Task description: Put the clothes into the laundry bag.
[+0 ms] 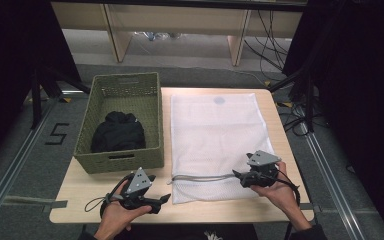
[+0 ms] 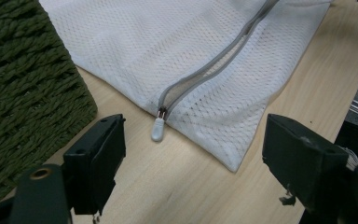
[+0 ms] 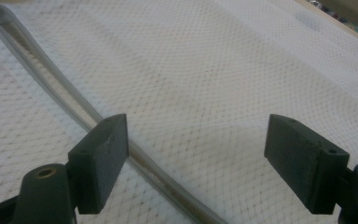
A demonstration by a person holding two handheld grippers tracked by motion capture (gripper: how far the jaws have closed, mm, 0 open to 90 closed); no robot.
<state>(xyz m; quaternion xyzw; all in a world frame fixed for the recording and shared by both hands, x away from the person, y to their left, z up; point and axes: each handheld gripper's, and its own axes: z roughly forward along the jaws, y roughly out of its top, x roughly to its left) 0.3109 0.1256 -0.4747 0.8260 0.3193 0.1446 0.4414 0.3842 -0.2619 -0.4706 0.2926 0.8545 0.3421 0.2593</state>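
A white mesh laundry bag (image 1: pixel 215 135) lies flat on the wooden table (image 1: pixel 80 200). Its grey zipper (image 1: pixel 205 177) runs along the near edge. My left gripper (image 1: pixel 164 200) rests by the table's front edge, just left of the bag's near corner, jaws open and empty. In the left gripper view the white zipper pull (image 2: pixel 157 129) lies on the wood ahead of the open left gripper (image 2: pixel 196 135). My right gripper (image 1: pixel 237 176) hovers over the bag's near right part, pointing left. Its jaws stand open over the mesh (image 3: pixel 214 70), with the zipper (image 3: pixel 51 79) passing its left jaw.
A green woven basket (image 1: pixel 125 80) stands on the table's left side against the bag, with a black garment (image 1: pixel 118 131) inside. Its wall (image 2: pixel 23 93) is close to the left gripper. Dark curtains and cables surround the table.
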